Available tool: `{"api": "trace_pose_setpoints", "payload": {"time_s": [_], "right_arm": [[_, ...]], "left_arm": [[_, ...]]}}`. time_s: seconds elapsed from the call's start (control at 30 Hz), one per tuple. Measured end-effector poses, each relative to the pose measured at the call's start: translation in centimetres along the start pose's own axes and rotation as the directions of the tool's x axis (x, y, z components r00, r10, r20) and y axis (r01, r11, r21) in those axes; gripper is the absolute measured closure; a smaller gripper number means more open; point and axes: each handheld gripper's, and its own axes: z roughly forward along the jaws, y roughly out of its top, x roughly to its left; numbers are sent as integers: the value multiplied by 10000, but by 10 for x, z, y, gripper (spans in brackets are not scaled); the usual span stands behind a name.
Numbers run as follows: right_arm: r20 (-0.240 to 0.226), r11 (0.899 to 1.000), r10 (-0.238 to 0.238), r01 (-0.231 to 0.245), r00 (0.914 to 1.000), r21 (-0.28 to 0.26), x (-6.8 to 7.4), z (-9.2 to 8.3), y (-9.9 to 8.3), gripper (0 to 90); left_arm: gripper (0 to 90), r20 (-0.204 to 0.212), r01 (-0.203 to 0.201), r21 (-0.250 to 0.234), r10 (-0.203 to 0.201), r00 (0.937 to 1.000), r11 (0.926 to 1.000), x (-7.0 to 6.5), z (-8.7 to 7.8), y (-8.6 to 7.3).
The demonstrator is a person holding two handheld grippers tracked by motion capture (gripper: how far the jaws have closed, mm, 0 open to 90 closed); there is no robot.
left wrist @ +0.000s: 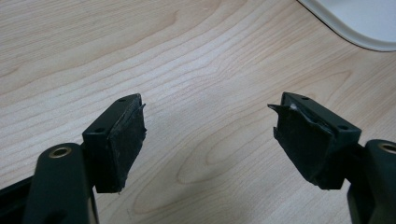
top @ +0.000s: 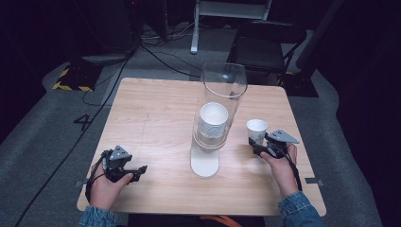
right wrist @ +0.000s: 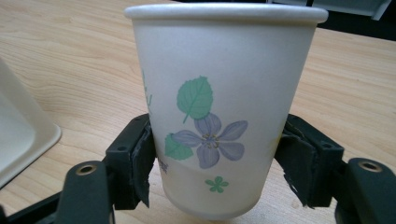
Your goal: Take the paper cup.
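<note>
A white paper cup printed with a purple flower and green leaves stands upright near the table's right edge. My right gripper has a pad against each side of its lower half, so it is shut on the cup. Whether the cup's base rests on the wood I cannot tell. At the front left, my left gripper sits low over the table, pointing right. Its jaws are open wide with only bare wood between them.
A tall clear tube holding stacked white cups rises from a white base at the centre of the wooden table. The base's corner shows as well. A dark chair and floor cables lie beyond the table.
</note>
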Motion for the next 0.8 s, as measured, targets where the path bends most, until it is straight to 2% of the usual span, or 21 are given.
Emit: {"api": "trace_pose_setpoints", "payload": {"time_s": [0.07,0.13,0.2,0.7,0.8], "right_arm": [[10,10000,-17,17,10000,58,0,1,0,328],[4,9988,33,-33,10000,481,1,5,-4,328],[23,9977,-25,24,10000,684,2,7,-5,327],[-191,9904,-100,125,9998,1376,5,14,-12,321],[-280,9906,-7,45,9996,1364,6,14,-12,282]], "left_arm": [[241,-20,8,2,-8,10000,10000,0,0,0],[241,-21,-18,0,18,10000,10000,1,0,0],[241,0,-7,5,7,10000,10000,1,0,-1],[241,-15,36,38,-36,10000,10000,1,1,-1],[241,-8,38,34,-38,10000,10000,1,1,-1]]}}
